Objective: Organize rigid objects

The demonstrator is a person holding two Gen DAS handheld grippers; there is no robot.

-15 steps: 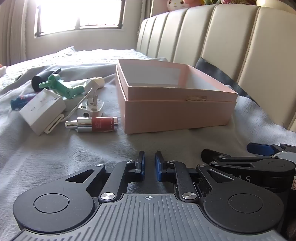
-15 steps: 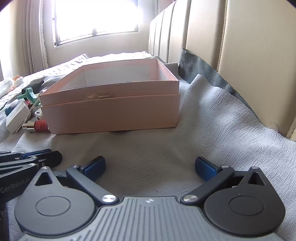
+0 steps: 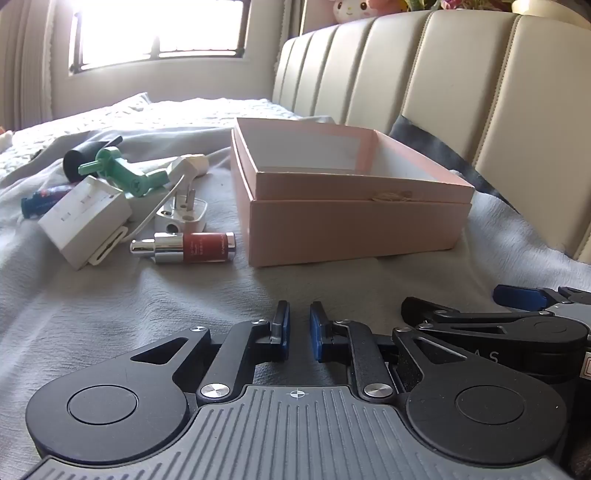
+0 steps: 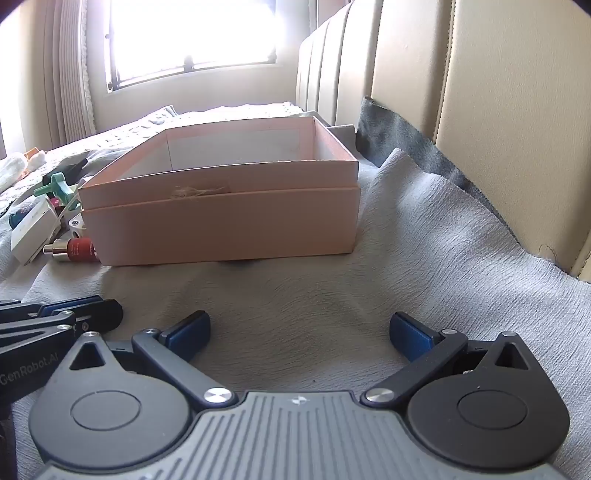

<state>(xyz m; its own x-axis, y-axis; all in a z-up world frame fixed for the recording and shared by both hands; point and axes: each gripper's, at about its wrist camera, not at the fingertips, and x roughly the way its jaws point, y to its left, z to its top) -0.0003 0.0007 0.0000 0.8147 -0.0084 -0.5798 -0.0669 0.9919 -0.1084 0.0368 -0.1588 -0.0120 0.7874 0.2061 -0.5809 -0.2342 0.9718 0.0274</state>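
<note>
**Pink box open on the bed, clutter piled to its left**

Left gripper (image 3: 297, 332) at bottom centre of its view: clenched, blue pads nearly meeting, nothing between them. Right gripper (image 4: 300, 332) at bottom of its view: released, blue pads spread wide, only grey bed cover (image 4: 424, 258) between them. Both hover low over the bed, side by side; the neighbour's black housing in the lower left of the right view reads "GenRobot.AI".

Pink box (image 3: 351, 206), mid-frame in the left view, sits open on the cover, its interior pale; contents not visible from this angle.

Left of the box, a loose heap: red bottle (image 3: 192, 247) with chrome cap lying on its side nearest the box, its label too small to read; white plug adapter (image 3: 183, 218) just behind it; white rectangular block (image 3: 85, 218); green plastic piece (image 3: 122, 173); black cylinder (image 3: 79, 160); blue item (image 3: 37, 201) at the far left edge.

Cream padded headboard (image 3: 461, 92) fills the upper right; bright window (image 3: 159, 29) upper left.
</note>
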